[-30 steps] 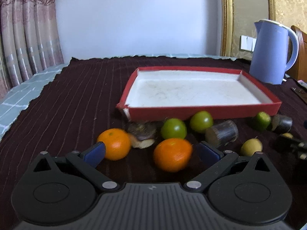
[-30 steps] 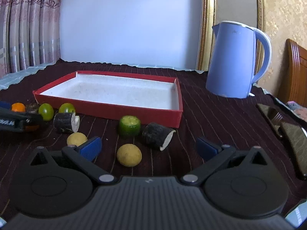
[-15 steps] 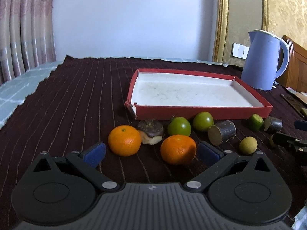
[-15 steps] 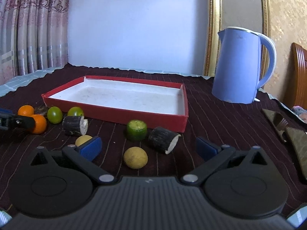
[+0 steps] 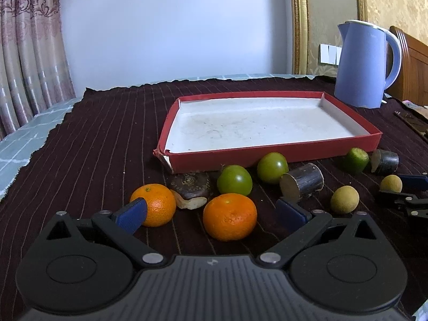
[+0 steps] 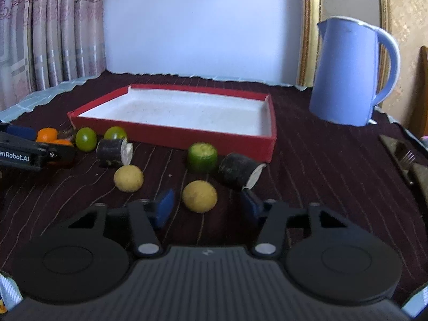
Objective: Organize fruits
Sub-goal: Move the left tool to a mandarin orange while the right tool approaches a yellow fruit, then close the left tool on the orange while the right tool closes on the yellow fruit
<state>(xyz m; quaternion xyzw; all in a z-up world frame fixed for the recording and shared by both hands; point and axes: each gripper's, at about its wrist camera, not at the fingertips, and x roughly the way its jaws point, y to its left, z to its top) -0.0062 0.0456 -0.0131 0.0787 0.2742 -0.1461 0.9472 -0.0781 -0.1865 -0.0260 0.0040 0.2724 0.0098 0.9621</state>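
Note:
A red tray [image 5: 267, 156] with a white floor lies on the dark cloth; it also shows in the right wrist view [image 6: 171, 136]. Fruits lie in front of it. My left gripper [image 5: 211, 215] is open around an orange [image 5: 230, 216]; a second orange [image 5: 155, 204] lies by its left pad. My right gripper [image 6: 207, 206] is partly closed with its blue pads either side of a yellow round fruit [image 6: 199, 196], not touching it. Another yellow fruit [image 6: 128, 178], a cut green fruit [image 6: 202, 157], two green fruits [image 5: 234, 180] and dark cane pieces [image 6: 239, 171] lie nearby.
A blue kettle [image 6: 350, 72] stands at the back right. Cutlery [image 6: 404, 160] lies at the right edge. A dark brown piece [image 5: 191, 184] lies between the oranges. The cloth ends at the left on a pale checked surface [image 5: 24, 144].
The right gripper's jaws have narrowed and moved forward around the yellow fruit. The left gripper has shifted so the orange sits between its pads.

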